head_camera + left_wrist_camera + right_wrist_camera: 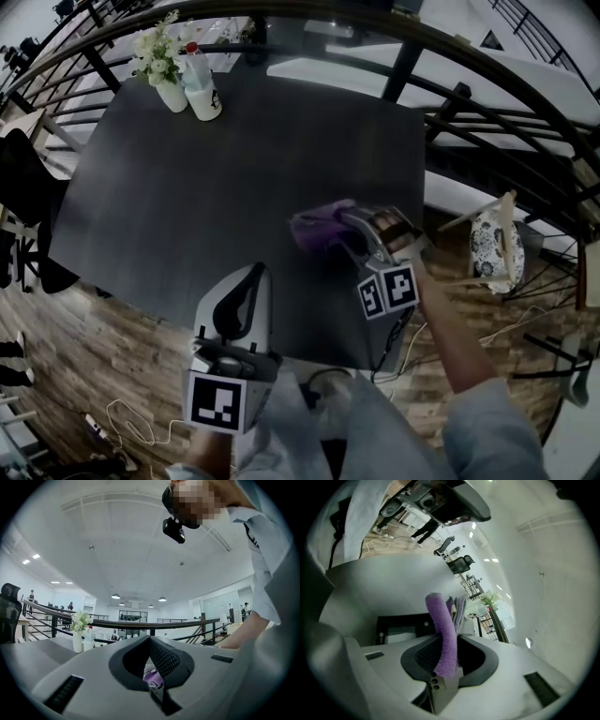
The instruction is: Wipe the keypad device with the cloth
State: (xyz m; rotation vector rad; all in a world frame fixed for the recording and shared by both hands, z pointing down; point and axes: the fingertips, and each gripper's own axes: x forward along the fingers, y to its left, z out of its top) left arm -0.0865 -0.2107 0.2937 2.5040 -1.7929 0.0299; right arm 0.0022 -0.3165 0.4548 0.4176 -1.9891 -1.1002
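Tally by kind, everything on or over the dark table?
Vase of flowers: 1
Bottle: 1
Purple cloth: 1
Hand-held grippers: 2, the left hand-held gripper and the right hand-held gripper
Total: 5

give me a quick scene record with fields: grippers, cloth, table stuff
right gripper: shut on the purple cloth, over the dark table
left gripper: shut, empty, by the table's near edge
far corner: white vase of white flowers beside a pale bottle with red cap
keypad device: not clearly made out
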